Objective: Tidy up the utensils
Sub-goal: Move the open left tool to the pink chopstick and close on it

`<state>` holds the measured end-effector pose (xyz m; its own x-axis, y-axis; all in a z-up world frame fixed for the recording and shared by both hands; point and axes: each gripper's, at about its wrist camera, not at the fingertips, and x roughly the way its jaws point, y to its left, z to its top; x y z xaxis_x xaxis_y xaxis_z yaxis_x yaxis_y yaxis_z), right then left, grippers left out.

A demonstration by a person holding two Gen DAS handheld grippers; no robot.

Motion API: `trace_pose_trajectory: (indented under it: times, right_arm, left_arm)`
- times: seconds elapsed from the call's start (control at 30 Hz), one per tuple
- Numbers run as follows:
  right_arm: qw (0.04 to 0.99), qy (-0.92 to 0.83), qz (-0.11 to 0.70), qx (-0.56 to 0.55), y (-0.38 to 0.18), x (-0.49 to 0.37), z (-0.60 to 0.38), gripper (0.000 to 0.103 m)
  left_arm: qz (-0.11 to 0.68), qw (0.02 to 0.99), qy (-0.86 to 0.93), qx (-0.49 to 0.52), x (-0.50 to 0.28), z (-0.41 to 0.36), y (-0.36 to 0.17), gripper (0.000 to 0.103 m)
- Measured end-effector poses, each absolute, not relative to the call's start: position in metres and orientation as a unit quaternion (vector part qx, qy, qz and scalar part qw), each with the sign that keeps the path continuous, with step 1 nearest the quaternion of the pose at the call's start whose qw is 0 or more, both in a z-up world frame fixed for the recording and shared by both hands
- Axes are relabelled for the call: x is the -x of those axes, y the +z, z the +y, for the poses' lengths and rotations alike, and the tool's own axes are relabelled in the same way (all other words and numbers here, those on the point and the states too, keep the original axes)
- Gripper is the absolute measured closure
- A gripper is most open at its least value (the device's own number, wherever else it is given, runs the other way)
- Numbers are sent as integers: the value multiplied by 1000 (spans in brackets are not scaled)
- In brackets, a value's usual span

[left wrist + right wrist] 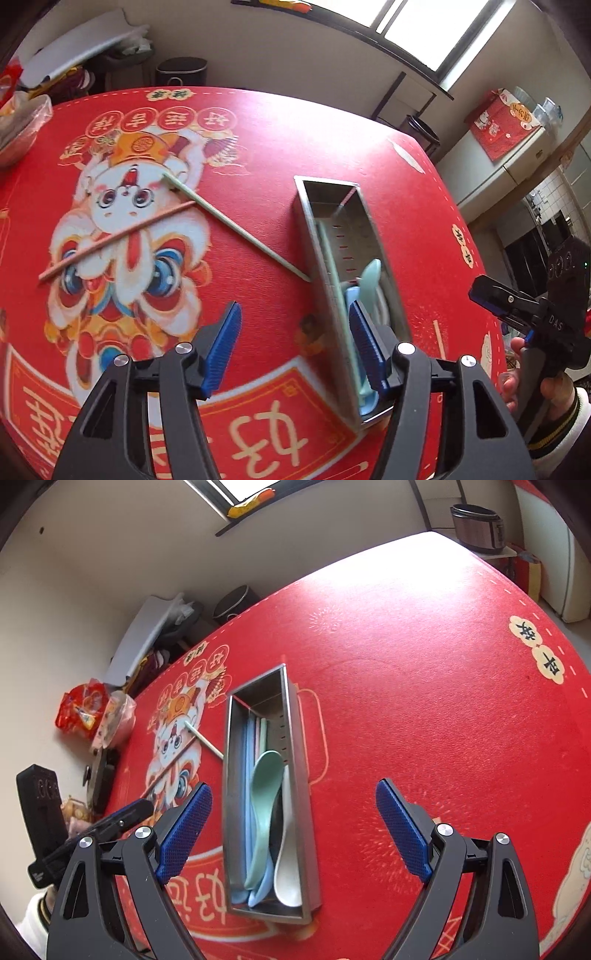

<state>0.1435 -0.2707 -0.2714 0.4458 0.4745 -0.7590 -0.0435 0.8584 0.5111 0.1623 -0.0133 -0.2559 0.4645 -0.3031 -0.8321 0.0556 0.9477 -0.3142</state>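
A long steel utensil box (pixel 325 229) (pixel 295 775) lies on the red tablecloth. It holds a green spoon (pixel 264 812), a white spoon (pixel 286 864), a blue spoon (pixel 258 886) and pastel chopsticks (pixel 255 734). A green chopstick (pixel 236 227) (pixel 205 740) and a pink chopstick (pixel 118 240) lie crossed on the cloth left of the box. My left gripper (pixel 291 343) is open and empty, just left of the box's near end. My right gripper (pixel 295 834) is open and empty, its fingers spread wider than the box's near end below.
A plastic-wrapped bowl (pixel 18 125) (pixel 114 720) and a red snack bag (pixel 79 710) sit at the table's left edge. A rice cooker (pixel 478 528) stands beyond the far corner. The right gripper shows in the left wrist view (pixel 517 306).
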Motion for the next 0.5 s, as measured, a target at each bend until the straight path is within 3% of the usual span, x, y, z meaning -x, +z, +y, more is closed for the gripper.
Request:
trace_pose_trajectory:
  times: [0.23,0.5]
  right_arm:
    - [825,168,502,-199,-266,-145,-234,15]
    - [829,141,507,-190,-265,-145,-212,15]
  left_arm:
    - [500,857,-79,95,-173,69,-262,44]
    - [515,850,-103,-36,-210,109,-300,46]
